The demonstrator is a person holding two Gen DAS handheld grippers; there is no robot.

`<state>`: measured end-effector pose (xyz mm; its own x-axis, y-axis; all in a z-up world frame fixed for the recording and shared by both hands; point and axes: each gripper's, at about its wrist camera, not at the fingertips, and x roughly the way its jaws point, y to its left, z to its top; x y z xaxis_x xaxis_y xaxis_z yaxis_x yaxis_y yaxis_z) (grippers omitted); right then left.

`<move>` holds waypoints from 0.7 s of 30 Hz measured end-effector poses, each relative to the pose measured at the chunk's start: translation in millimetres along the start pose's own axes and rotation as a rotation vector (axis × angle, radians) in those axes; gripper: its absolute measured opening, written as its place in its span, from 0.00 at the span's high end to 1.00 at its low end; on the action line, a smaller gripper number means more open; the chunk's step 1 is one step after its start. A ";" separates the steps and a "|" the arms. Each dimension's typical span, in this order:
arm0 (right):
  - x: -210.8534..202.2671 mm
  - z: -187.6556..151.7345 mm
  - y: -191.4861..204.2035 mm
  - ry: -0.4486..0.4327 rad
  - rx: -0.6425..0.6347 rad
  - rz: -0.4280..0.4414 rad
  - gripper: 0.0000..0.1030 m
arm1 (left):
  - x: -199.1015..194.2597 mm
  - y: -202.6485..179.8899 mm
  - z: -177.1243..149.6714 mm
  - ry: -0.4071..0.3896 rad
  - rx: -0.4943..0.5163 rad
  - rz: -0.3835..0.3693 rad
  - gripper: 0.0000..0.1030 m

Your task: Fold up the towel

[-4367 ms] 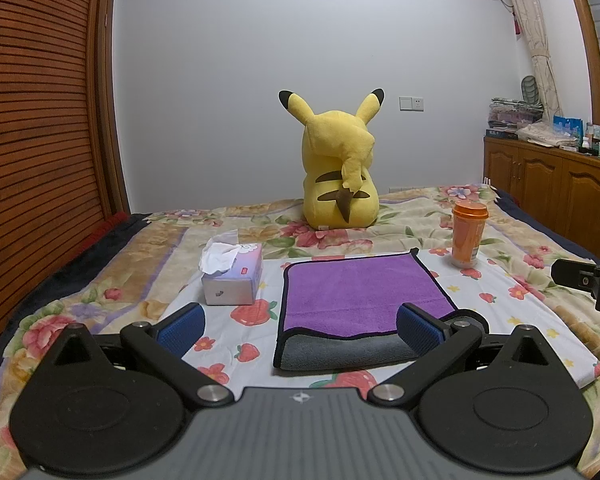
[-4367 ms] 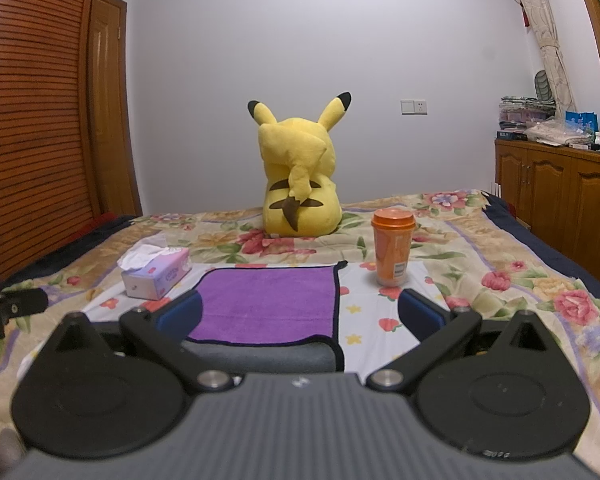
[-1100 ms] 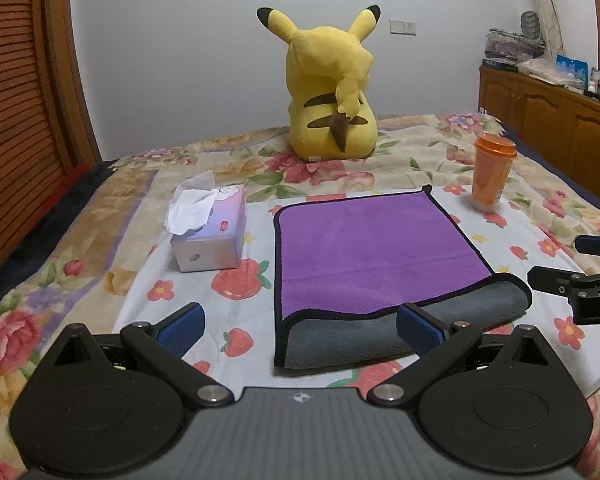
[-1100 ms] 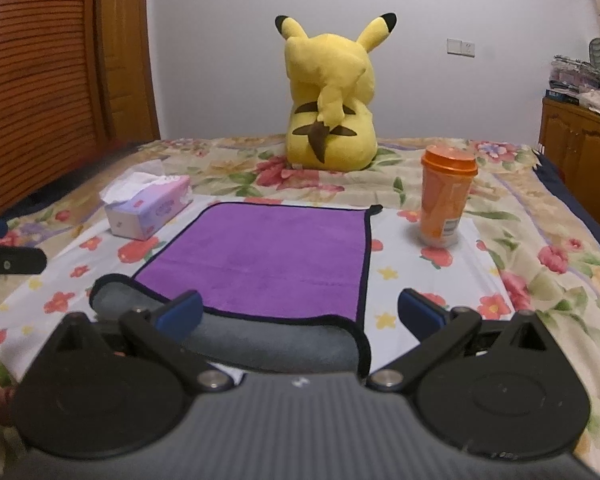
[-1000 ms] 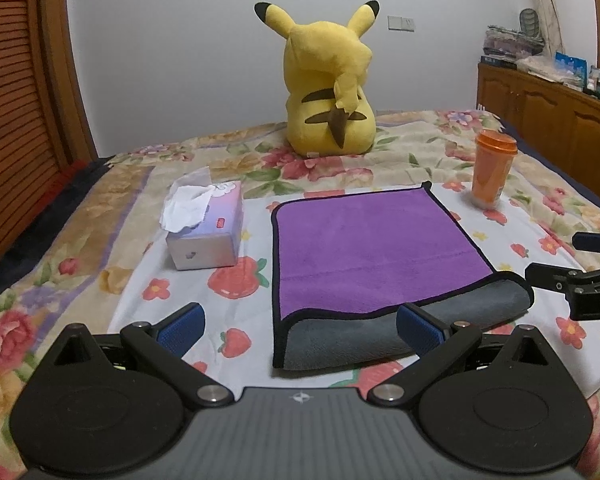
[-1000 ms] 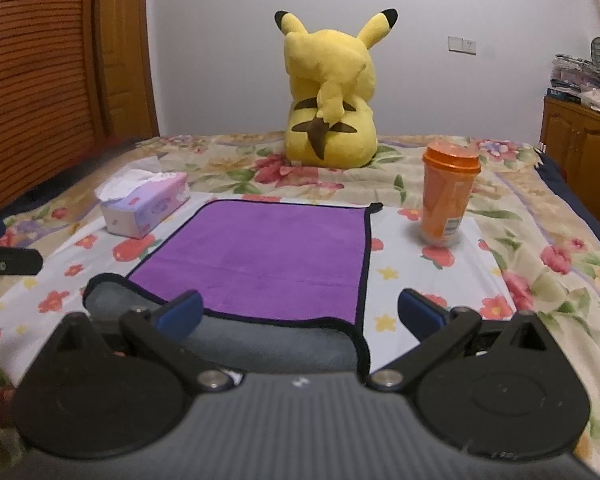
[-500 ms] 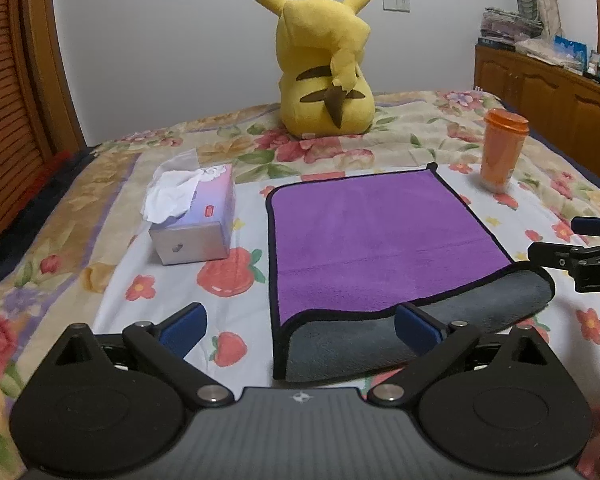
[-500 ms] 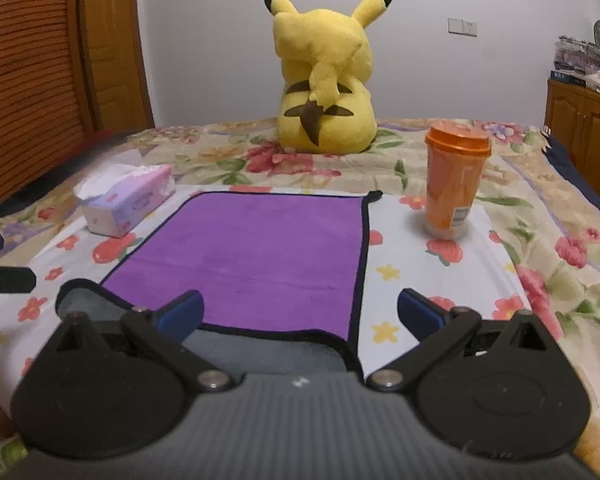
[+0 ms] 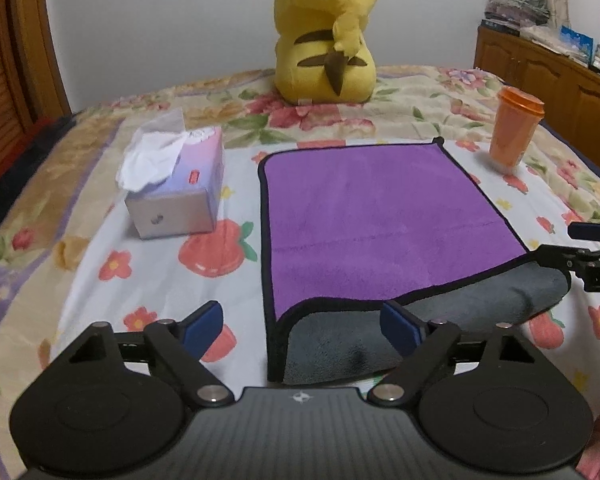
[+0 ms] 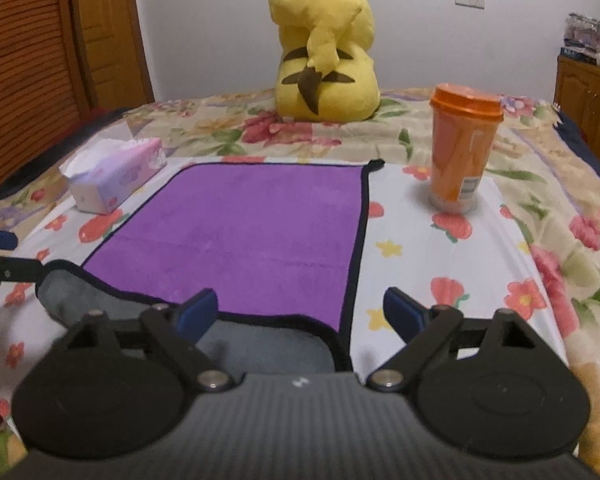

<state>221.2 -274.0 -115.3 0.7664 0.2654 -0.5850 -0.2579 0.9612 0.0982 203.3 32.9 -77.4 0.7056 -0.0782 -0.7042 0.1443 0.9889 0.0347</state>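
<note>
A purple towel [image 9: 380,216] with black trim lies flat on the flowered bed. Its near edge is turned over and shows the grey underside [image 9: 420,320]. The towel also shows in the right wrist view [image 10: 244,236]. My left gripper [image 9: 302,322] is open and empty, just above the near left corner of the towel. My right gripper [image 10: 300,314] is open and empty, just above the near right corner. The right gripper's fingers [image 9: 588,248] show at the right edge of the left wrist view, beside the towel's fold.
A tissue box [image 9: 176,188] stands left of the towel. An orange lidded cup [image 10: 460,156] stands to the right of it. A yellow plush toy [image 9: 324,36] sits behind. A wooden cabinet [image 9: 540,80] lines the right wall, wooden doors [image 10: 40,60] the left.
Both grippers have moved forward and down toward the towel's folded near edge. The towel, box and cup look larger and closer. Both grippers have stayed open.
</note>
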 end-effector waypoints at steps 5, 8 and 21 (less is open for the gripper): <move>9.0 -3.0 -2.9 0.039 0.004 0.013 0.14 | 14.1 3.1 -4.5 0.038 -0.012 -0.016 0.28; 12.8 -4.5 -4.5 0.062 0.009 0.024 0.14 | 23.0 4.9 -7.4 0.063 -0.016 -0.022 0.35; 19.4 -6.4 -14.2 0.125 0.056 0.066 0.18 | 26.7 13.5 -10.2 0.082 -0.090 -0.084 0.60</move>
<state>235.9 -283.0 -133.2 0.6687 0.3200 -0.6711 -0.2697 0.9456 0.1822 217.0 45.4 -103.0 0.6340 -0.1543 -0.7578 0.1354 0.9869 -0.0877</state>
